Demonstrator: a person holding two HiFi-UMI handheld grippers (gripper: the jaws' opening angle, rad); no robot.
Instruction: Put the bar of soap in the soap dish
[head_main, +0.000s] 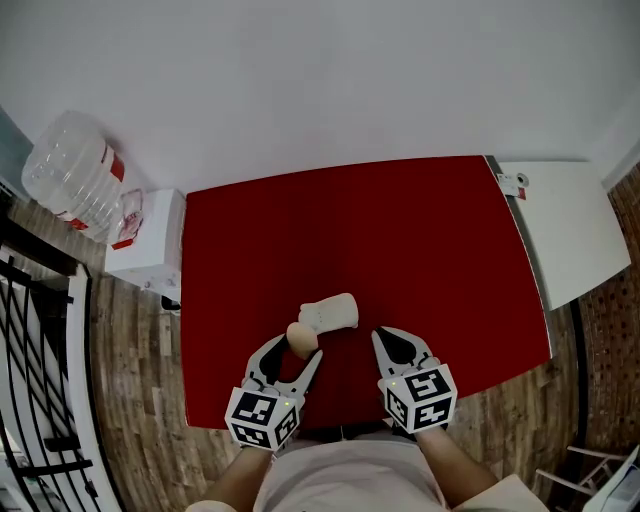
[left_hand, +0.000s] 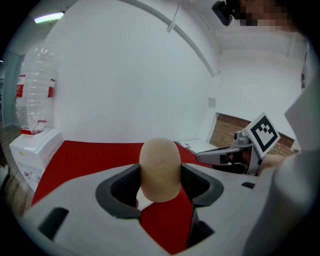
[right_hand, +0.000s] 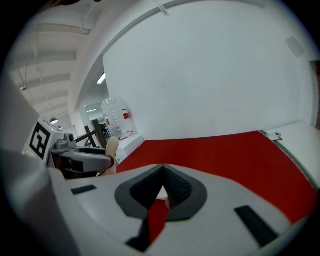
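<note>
The tan oval bar of soap (head_main: 302, 338) stands upright between the jaws of my left gripper (head_main: 299, 350), which is shut on it; in the left gripper view the soap (left_hand: 160, 169) fills the gap of the gripper (left_hand: 160, 184). The white soap dish (head_main: 331, 313) lies on the red table (head_main: 400, 240), just beyond and right of the soap. My right gripper (head_main: 388, 341) hovers right of the dish, shut with nothing held (right_hand: 161, 194). From the right gripper view the soap (right_hand: 112, 149) shows at the left, in the other gripper.
A clear water bottle (head_main: 68, 168) rests on a white dispenser (head_main: 150, 245) left of the table. A white tabletop (head_main: 570, 230) adjoins the right edge. A black railing (head_main: 30, 340) runs along the far left over a wooden floor.
</note>
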